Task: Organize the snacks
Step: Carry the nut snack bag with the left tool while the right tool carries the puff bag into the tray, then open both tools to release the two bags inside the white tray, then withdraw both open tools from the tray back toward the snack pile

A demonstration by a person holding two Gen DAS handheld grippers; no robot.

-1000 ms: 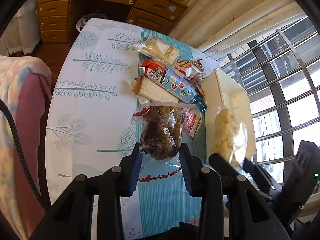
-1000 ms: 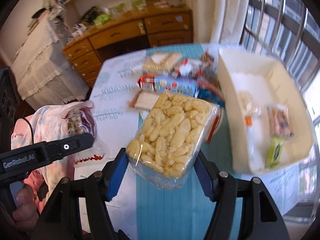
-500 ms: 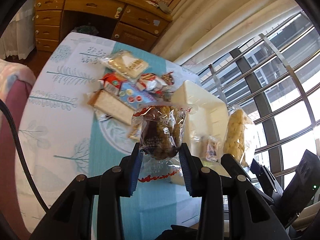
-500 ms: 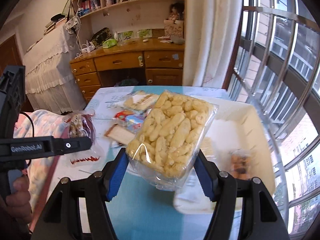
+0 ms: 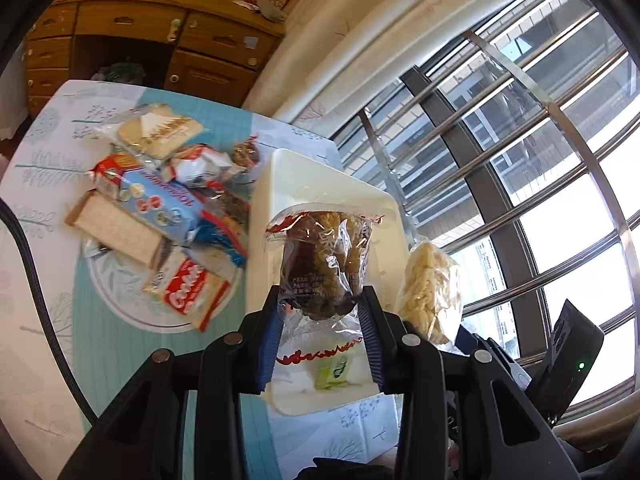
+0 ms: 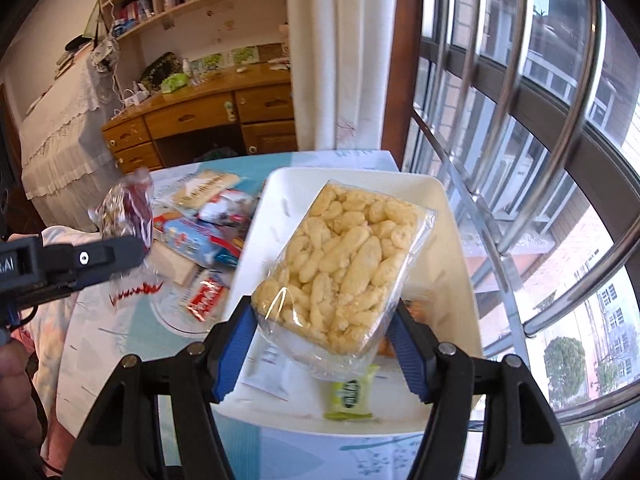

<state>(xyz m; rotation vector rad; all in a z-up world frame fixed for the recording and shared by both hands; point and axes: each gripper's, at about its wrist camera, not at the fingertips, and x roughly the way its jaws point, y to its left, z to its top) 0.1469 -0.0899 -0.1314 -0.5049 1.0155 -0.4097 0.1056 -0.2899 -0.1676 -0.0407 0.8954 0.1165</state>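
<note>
Here we are with both hands loaded over the white bin (image 6: 452, 216). Our left gripper (image 5: 322, 326) is clamped narrow on the bag of dark brown snacks (image 5: 324, 264), pinching only its lower end, and our right gripper (image 6: 324, 344) is clamped wider on the tray pack of pale puffs (image 6: 344, 264), again by the near end. Both packs hang above the bin, not in it.

The risk is plain: each pack is held by slippery film at one end, so a tilt or a quick release could send it sliding out short of the bin, onto the table (image 5: 44, 360) or against the rim. The two grippers also sit close together, so they could knock each other as we lower.

On the bin floor we make out a small green packet (image 6: 352, 392) and something orange, possibly another snack, mostly hidden behind the puffs. The loose pile of snacks (image 5: 160, 208) waits beside the bin; our own packs block much of the bin's floor.
</note>
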